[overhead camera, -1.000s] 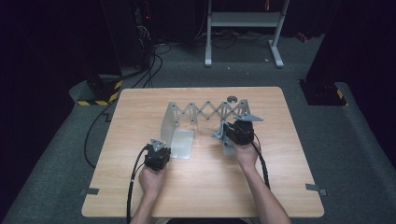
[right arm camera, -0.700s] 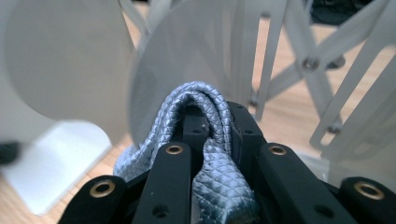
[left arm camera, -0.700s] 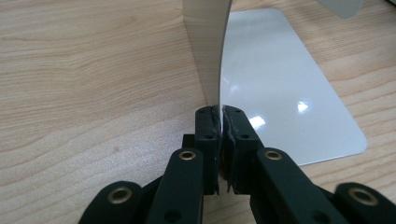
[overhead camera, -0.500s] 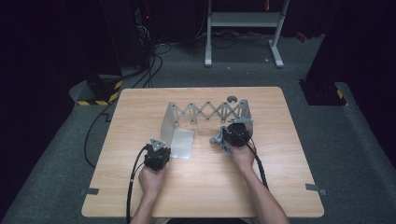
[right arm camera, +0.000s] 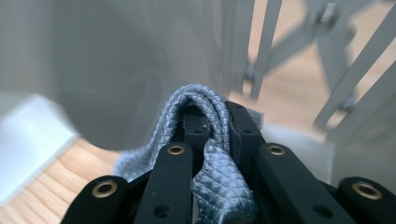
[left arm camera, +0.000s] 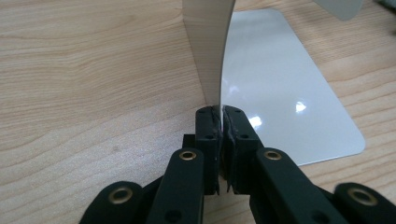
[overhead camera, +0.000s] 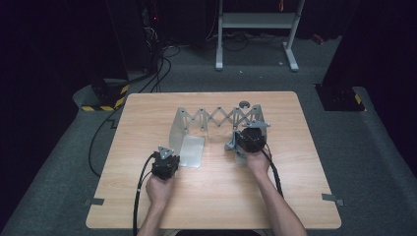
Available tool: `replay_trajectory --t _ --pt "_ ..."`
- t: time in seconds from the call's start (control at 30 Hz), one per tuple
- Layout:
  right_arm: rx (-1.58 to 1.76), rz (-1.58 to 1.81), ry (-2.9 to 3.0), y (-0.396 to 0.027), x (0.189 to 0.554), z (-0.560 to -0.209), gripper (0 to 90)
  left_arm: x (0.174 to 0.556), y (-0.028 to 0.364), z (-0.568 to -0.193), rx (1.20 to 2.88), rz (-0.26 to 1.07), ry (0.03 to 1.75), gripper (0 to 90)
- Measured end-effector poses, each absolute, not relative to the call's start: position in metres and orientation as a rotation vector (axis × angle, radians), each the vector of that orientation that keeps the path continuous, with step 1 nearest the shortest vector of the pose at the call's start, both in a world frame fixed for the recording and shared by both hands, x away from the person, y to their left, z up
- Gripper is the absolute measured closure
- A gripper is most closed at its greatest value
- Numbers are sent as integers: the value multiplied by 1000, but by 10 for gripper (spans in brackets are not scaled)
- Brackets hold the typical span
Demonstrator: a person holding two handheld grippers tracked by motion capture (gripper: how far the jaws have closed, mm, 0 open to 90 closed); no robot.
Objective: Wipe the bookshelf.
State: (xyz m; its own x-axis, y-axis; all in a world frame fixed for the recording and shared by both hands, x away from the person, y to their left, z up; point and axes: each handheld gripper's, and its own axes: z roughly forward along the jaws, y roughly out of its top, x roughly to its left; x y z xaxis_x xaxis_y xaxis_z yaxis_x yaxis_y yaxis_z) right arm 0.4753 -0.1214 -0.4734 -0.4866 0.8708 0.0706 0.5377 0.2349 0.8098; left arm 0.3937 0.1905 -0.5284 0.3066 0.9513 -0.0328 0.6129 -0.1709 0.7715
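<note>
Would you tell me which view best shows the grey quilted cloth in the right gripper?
The right gripper view: the cloth drapes over the shut jaws, its quilted weave sharp. The high view shows a small grey scrap beside the right gripper.

Black left gripper (overhead camera: 165, 164), brass rivets, trailing black cables, bare forearms

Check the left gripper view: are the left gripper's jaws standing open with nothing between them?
No, the left gripper is shut on the thin edge of the grey metal plate, which rises from between its jaws.
</note>
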Motion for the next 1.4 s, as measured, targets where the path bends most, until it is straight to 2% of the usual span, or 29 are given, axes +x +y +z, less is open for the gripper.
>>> replay_trajectory --t 0.23,0.73,0.87,1.4 --pt "1224 1242 2037 -124 465 -440 810 394 190 -528 1882 620 1391 847" --pt "1184 1309 2003 -125 456 -423 809 394 190 -528 1885 622 1388 847" --pt "1183 1284 2023 -124 456 -429 808 394 191 -528 1883 618 1388 846" --pt "1290 1059 2147 -114 481 -492 806 394 191 -529 1879 616 1389 847"
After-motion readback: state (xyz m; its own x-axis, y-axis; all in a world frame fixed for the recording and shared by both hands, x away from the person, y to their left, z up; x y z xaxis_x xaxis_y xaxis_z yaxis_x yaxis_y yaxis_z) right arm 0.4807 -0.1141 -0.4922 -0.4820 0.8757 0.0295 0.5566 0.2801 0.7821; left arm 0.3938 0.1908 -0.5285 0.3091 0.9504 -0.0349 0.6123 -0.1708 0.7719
